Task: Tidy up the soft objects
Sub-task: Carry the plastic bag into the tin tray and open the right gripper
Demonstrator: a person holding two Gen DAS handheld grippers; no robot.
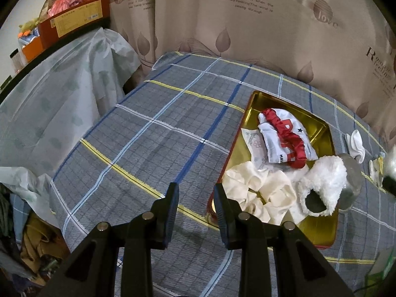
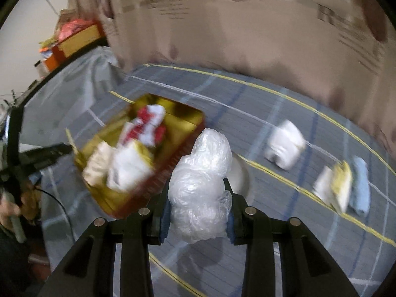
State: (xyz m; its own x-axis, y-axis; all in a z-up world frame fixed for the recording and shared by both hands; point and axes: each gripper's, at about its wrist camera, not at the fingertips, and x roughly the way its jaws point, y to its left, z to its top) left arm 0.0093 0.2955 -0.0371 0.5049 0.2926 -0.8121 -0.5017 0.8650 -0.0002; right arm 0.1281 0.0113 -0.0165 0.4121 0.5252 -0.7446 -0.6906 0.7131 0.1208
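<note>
**Soft items, gold tin and surroundings on the plaid cloth**

Landmark: rectangular gold metal tin with red outer walls (image 1: 319, 232), resting on the grey plaid cloth with blue, white and yellow lines (image 1: 138, 143).

- Crumpled clear plastic bag (image 2: 200, 185): gripped between the pads of the right gripper (image 2: 198, 219), jaws closed on it; held above the cloth just beside the tin's red long wall. The right wrist view is motion-blurred.
- Left gripper (image 1: 195, 212): jaws partly apart, nothing between them; above the cloth at the tin's near left corner.
- Inside the tin: cream satin scrunchie (image 1: 257, 193) at the near end; fluffy white fleece piece with a dark opening (image 1: 321, 183) beside it, draped over the tin's right rim; red ruffled scrunchie (image 1: 284, 133) lying on a white printed fabric with red marks and a small star (image 1: 292, 146) toward the far end; a pale printed paper or cloth (image 1: 255, 143) tucked under them.
- Outside the tin, to its right: clear glass jar (image 1: 351, 183), touching the fleece piece; white folded sock-like cloth (image 2: 284, 146); a white-and-yellow cloth (image 2: 334, 185); pale blue folded cloth (image 2: 360, 185), farthest from the tin.
- Beyond the tin: beige curtain printed with leaves and lettering (image 1: 247, 19). Far left of it: pale green patterned cover (image 1: 61, 91), orange-red cardboard box (image 1: 74, 22) above it.
</note>
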